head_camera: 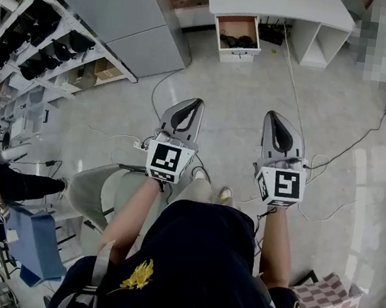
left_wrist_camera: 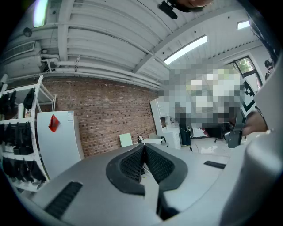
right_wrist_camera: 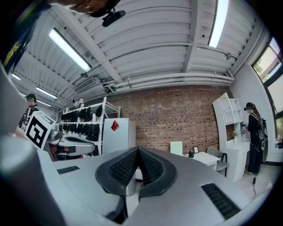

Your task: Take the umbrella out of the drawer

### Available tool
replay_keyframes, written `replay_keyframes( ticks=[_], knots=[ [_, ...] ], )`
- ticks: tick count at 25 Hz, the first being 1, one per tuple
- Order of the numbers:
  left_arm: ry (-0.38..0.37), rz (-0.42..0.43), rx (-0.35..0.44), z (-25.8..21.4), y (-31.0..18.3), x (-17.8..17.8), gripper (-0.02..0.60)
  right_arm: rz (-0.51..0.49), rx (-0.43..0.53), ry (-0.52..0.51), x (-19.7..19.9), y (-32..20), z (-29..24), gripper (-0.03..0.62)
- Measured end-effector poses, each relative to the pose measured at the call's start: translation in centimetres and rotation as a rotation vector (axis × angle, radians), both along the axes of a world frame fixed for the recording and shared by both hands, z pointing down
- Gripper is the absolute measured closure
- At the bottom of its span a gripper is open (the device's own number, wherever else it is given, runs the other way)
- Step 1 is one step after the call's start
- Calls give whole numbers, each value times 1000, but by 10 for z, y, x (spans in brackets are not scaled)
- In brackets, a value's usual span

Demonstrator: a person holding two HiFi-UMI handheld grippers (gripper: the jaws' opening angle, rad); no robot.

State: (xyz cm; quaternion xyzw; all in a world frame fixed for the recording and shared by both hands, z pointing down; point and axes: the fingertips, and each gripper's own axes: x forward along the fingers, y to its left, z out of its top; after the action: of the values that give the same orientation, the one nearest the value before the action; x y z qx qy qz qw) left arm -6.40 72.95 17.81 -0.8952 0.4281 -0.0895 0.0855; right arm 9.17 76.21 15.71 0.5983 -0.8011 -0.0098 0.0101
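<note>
Far ahead across the floor, a white desk (head_camera: 286,0) has its drawer (head_camera: 237,36) pulled out, with a dark thing lying inside that may be the umbrella (head_camera: 236,41). I hold both grippers level in front of me, well short of the desk. My left gripper (head_camera: 194,103) is shut and empty; its black pads (left_wrist_camera: 144,152) meet at the tips. My right gripper (head_camera: 272,116) is shut and empty too, its pads (right_wrist_camera: 138,155) touching. In the right gripper view the white desk (right_wrist_camera: 208,159) stands far off before a brick wall.
A grey cabinet (head_camera: 131,13) with a red mark stands at left beside white shelving (head_camera: 37,42) full of dark items. Cables (head_camera: 351,147) trail over the pale floor. A grey stool (head_camera: 99,190) is by my left leg. A person (right_wrist_camera: 254,132) stands at far right.
</note>
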Motion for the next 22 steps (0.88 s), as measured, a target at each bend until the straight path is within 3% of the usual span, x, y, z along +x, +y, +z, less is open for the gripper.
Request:
replay_keyframes(
  ticks=[6,10,14,17,22],
  knots=[
    [6,0,14,0,-28,5,563,-7,-5,6,4,-26,9,569],
    [30,-21,-12,11,-70,-11,563,-3,-29,32,-5,-66,16,569],
    [59,-21,-40,26,-137,-22,563,27,-42,82,-7,-127,21,569],
    [48,18,-13,28,-199,-16,563,78,-39,106,0,-185,18,568],
    [76,59,4,14,-291,-34,563,86,-26,120,-25,-273,7,568]
  ],
)
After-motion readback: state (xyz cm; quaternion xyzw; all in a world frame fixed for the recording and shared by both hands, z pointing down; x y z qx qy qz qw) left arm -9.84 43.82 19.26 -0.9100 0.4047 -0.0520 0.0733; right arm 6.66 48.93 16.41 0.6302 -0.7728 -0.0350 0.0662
